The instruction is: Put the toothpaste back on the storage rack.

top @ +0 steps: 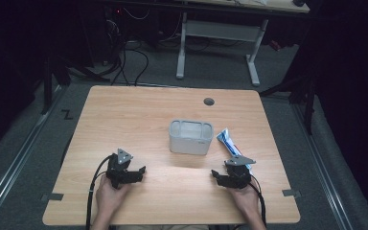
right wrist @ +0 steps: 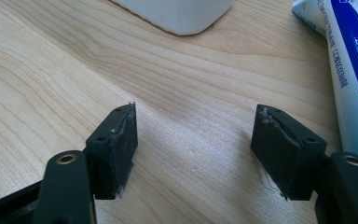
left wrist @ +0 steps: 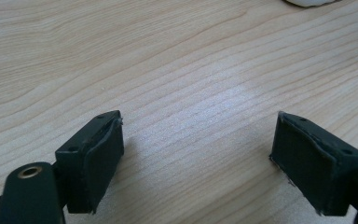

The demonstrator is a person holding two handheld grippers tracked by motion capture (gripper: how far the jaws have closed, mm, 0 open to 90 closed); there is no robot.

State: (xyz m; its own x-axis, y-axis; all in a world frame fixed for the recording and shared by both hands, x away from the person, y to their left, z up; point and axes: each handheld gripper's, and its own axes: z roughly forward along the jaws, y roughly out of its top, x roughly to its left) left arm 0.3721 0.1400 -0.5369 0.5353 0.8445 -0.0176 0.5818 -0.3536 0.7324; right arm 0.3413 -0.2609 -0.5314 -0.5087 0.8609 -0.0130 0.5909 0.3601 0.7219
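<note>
A pale grey rectangular container (top: 190, 136) stands near the middle of the wooden table (top: 139, 110); its lower corner (right wrist: 182, 16) rises at the top of the right gripper view. Just right of it lies a white and blue tube (top: 231, 145), which runs down the right side of the right gripper view (right wrist: 349, 70). My left gripper (top: 141, 171) rests low on the table at the front left, open, with bare wood between its jaws (left wrist: 198, 140). My right gripper (top: 214, 174) rests at the front right, open and empty (right wrist: 193, 135), the tube just beside its right jaw.
A round cable hole (top: 209, 101) sits near the table's far edge. Beyond the table stand a white desk frame (top: 218, 33) and loose cables on a dark floor. A pale rim (left wrist: 312, 2) peeks in at the top of the left gripper view.
</note>
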